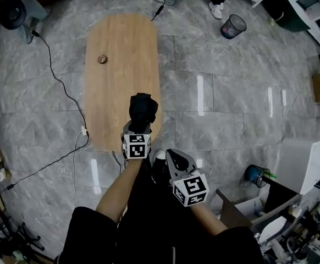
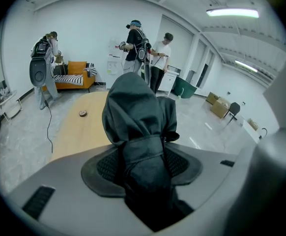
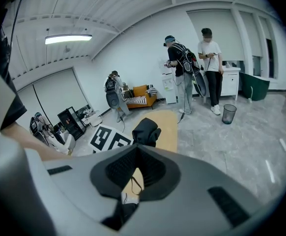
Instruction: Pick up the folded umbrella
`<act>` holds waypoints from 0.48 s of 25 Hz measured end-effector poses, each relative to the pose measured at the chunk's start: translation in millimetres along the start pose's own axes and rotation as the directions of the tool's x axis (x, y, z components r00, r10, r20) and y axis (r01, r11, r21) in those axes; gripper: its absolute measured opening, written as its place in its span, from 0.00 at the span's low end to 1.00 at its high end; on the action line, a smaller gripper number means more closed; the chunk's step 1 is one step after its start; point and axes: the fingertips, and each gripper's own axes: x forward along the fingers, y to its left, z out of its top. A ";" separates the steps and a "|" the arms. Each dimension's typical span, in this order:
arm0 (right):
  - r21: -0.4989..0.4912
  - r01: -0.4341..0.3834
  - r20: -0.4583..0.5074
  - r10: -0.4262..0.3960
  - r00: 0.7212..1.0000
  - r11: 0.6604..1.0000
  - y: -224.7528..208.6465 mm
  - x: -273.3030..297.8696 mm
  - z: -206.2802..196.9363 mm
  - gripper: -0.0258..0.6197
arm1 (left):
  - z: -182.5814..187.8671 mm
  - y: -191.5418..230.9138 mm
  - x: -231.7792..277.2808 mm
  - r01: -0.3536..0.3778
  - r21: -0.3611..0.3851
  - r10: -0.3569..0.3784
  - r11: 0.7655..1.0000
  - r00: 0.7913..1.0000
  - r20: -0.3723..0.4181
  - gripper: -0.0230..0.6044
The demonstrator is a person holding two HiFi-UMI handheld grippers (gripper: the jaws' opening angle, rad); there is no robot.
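Observation:
The folded black umbrella (image 1: 143,110) hangs in the air over the near end of the wooden table (image 1: 121,54), clear of its top. My left gripper (image 1: 138,126) is shut on the umbrella's lower part. In the left gripper view the umbrella (image 2: 140,117) fills the gap between the pads (image 2: 185,163), and its bunched fabric sticks out past them. My right gripper (image 1: 172,155) is lower and to the right, beside the table's near edge, with its tips together and nothing in them. From the right gripper view the umbrella (image 3: 146,131) shows beyond the gripper (image 3: 135,156).
A small round object (image 1: 101,59) lies on the far part of the table. A black cable (image 1: 61,87) runs across the floor at the left. A mesh waste bin (image 1: 233,26) stands at the far right. People (image 2: 143,53) stand at the back by an orange sofa (image 2: 74,77).

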 end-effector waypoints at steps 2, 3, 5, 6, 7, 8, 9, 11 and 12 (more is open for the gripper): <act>-0.002 -0.006 0.012 0.006 1.000 1.000 1.4 -1.6 2.8 0.06 | 5.1 -4.0 -9.2 0.010 0.008 -0.010 1.000 1.000 0.009 0.40; -0.004 -0.010 0.017 0.010 1.000 1.000 1.7 -2.6 4.7 0.06 | 7.6 -6.5 -14.1 0.013 0.010 -0.013 1.000 1.000 0.014 0.40; -0.005 -0.017 0.025 0.017 1.000 1.000 1.5 -6.9 7.2 0.06 | 11.9 -13.1 -26.1 0.015 0.012 -0.015 1.000 1.000 0.022 0.40; -0.005 -0.020 0.028 0.020 0.999 1.000 2.0 -9.2 7.9 0.06 | 13.6 -15.9 -32.9 0.015 0.013 -0.015 1.000 1.000 0.025 0.40; -0.005 -0.022 0.032 0.022 0.999 1.000 2.9 -10.8 9.0 0.06 | 15.1 -17.4 -39.4 0.013 0.015 -0.014 1.000 0.999 0.030 0.40; -0.008 -0.025 0.037 0.026 0.999 1.000 4.2 -11.6 10.7 0.06 | 16.8 -18.0 -45.5 0.011 0.017 -0.012 1.000 0.999 0.037 0.40; -0.012 -0.029 0.044 0.030 0.999 0.999 5.7 -12.0 12.9 0.06 | 18.5 -18.2 -51.5 0.009 0.019 -0.010 1.000 0.999 0.046 0.40; -0.017 -0.040 0.058 0.040 0.998 0.999 9.1 -13.7 16.1 0.06 | 20.4 -19.2 -64.0 0.004 0.028 -0.005 1.000 0.998 0.063 0.40; -0.019 -0.045 0.064 0.047 0.997 0.999 10.9 -15.1 16.8 0.06 | 20.7 -20.1 -70.7 0.001 0.032 -0.003 0.999 0.998 0.070 0.40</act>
